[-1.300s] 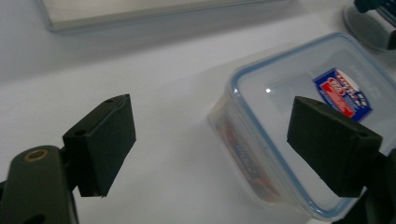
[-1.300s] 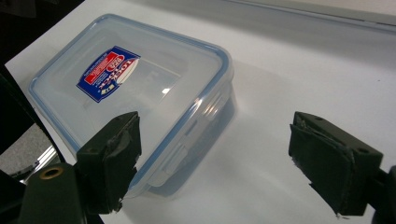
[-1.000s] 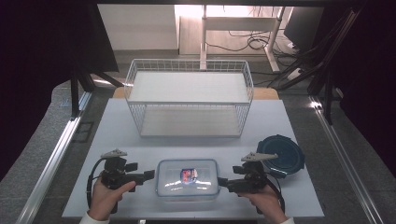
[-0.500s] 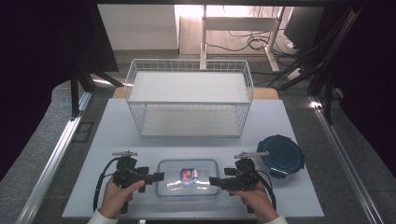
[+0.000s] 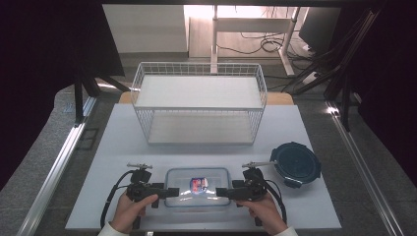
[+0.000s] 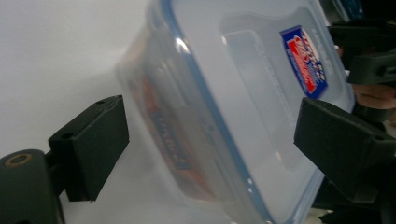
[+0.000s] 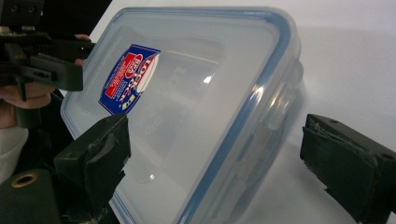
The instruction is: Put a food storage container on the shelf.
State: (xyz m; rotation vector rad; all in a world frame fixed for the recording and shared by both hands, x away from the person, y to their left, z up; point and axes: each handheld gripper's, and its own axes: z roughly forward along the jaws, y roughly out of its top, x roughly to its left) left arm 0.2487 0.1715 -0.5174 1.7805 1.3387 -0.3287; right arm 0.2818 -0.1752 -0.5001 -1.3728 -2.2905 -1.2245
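White table (image 5: 123,147) takes up most of what we see from the high view, with a white wire rack (image 5: 199,101) standing at its far side and a dark round lidded container (image 5: 295,163) off to the right, well apart from the rack. Near the front edge, between our two tools, lies the clear plastic box (image 5: 197,186) with its blue-rimmed lid on and a red and blue sticker on top.

We've got the left gripper (image 5: 166,191) at the box's left end and the right gripper (image 5: 220,192) at its right end, pointing at each other. Both are spread wide: in the left gripper view the box's (image 6: 224,107) short end sits between the jaws with a clear gap on each side, same deal in the right gripper view (image 7: 196,112). So nothing is clamped.

Our left hand (image 5: 129,211) and right hand (image 5: 265,210) come in from the bottom, wrapped around the handles, held low over the table.
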